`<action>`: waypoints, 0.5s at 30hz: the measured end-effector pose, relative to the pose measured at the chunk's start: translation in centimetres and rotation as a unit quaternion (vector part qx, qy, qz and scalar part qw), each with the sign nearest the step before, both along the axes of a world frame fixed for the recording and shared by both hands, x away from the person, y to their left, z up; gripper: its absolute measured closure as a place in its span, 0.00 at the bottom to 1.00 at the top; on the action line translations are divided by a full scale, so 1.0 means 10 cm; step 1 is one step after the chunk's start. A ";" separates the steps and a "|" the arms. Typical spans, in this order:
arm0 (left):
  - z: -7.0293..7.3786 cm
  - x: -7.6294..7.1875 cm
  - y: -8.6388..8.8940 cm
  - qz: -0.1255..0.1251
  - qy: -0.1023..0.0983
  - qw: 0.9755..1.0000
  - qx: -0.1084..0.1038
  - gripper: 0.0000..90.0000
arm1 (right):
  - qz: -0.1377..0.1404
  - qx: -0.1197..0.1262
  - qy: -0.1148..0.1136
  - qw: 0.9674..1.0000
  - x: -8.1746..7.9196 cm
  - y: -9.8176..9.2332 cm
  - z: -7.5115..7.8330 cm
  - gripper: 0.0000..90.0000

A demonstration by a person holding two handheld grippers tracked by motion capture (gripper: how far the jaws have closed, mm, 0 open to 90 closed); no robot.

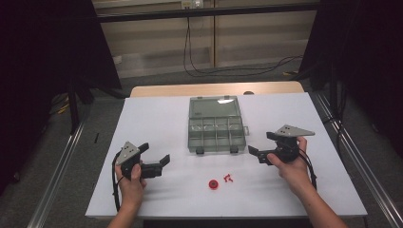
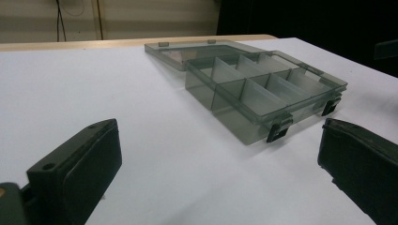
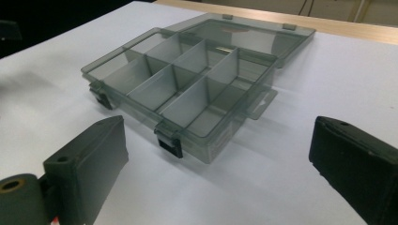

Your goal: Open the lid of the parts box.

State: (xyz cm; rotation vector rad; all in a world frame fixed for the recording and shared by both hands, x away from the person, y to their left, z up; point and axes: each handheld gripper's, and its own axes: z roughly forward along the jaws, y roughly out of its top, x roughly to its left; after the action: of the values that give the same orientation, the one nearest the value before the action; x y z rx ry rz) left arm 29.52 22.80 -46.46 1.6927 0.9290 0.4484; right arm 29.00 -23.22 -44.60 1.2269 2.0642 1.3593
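Note:
A smoky clear compartment box (image 1: 216,133) lies open in the middle of the white table, its lid (image 1: 213,107) folded flat behind it. Its several compartments look empty in the left gripper view (image 2: 263,86) and the right gripper view (image 3: 187,79). A small red round part (image 1: 214,184) and a tiny red piece (image 1: 228,178) lie in front of the box. My left gripper (image 1: 155,155) is open at the box's front left, nothing between its jaws. My right gripper (image 1: 263,144) is open at the box's front right, also holding nothing.
The white table top (image 1: 157,118) sits on a wooden table whose far edge (image 1: 216,89) shows behind it. Metal rails (image 1: 57,171) run along both sides. Cables (image 1: 228,71) lie on the floor beyond the table.

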 end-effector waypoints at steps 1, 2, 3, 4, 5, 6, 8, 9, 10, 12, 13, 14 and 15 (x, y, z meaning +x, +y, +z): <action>-0.01 -0.01 0.01 0.001 0.001 1.000 0.000 0.00 | 0.005 -0.004 0.000 1.000 0.00 0.01 0.00 0.03; -0.01 -0.01 0.02 -0.003 0.001 1.000 0.003 0.00 | 0.011 -0.007 0.002 1.000 0.00 0.03 0.00 0.02; 0.00 -0.02 0.02 0.000 0.000 1.000 0.001 0.00 | 0.019 -0.005 0.007 1.000 -0.01 0.04 -0.01 0.00; 0.00 -0.02 0.03 0.001 -0.002 1.000 0.000 0.00 | 0.026 -0.003 0.009 1.000 -0.01 0.05 -0.01 0.00; 0.00 -0.03 0.03 0.001 -0.003 1.000 -0.001 0.00 | 0.030 -0.004 0.010 0.999 -0.01 0.07 -0.01 0.00; 0.01 -0.03 0.04 -0.002 -0.004 1.000 -0.001 0.00 | 0.031 -0.004 0.010 0.999 -0.01 0.08 -0.01 0.00; 0.00 -0.04 0.06 0.000 -0.003 1.000 0.003 0.00 | 0.035 -0.003 0.009 0.999 -0.01 0.09 -0.01 0.00; 0.00 -0.04 0.06 0.001 -0.003 1.000 0.002 0.00 | 0.035 -0.005 0.009 0.999 -0.01 0.09 -0.01 0.00; -0.01 -0.06 0.07 0.000 -0.002 1.000 0.007 0.00 | 0.035 -0.005 0.008 0.999 -0.01 0.09 -0.01 0.00; -0.01 -0.08 0.07 -0.001 -0.002 1.000 0.003 0.00 | 0.036 -0.003 0.010 0.999 -0.02 0.09 0.00 0.00; -0.01 -0.09 0.07 0.001 -0.001 1.000 0.005 0.00 | 0.036 -0.003 0.010 0.999 -0.02 0.08 0.00 0.00; -0.01 -0.09 0.08 -0.001 -0.002 1.000 0.005 0.00 | 0.036 -0.004 0.011 0.999 -0.01 0.08 -0.01 0.00; -0.02 -0.09 0.09 -0.003 -0.002 1.000 0.007 0.00 | 0.035 -0.004 0.012 0.999 -0.01 0.08 -0.01 0.00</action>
State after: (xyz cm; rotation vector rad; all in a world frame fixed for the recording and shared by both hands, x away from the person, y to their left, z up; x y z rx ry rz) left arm 28.63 23.65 -46.64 1.7068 0.9206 0.4559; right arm 28.89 -22.38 -44.71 1.1832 2.1464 1.3720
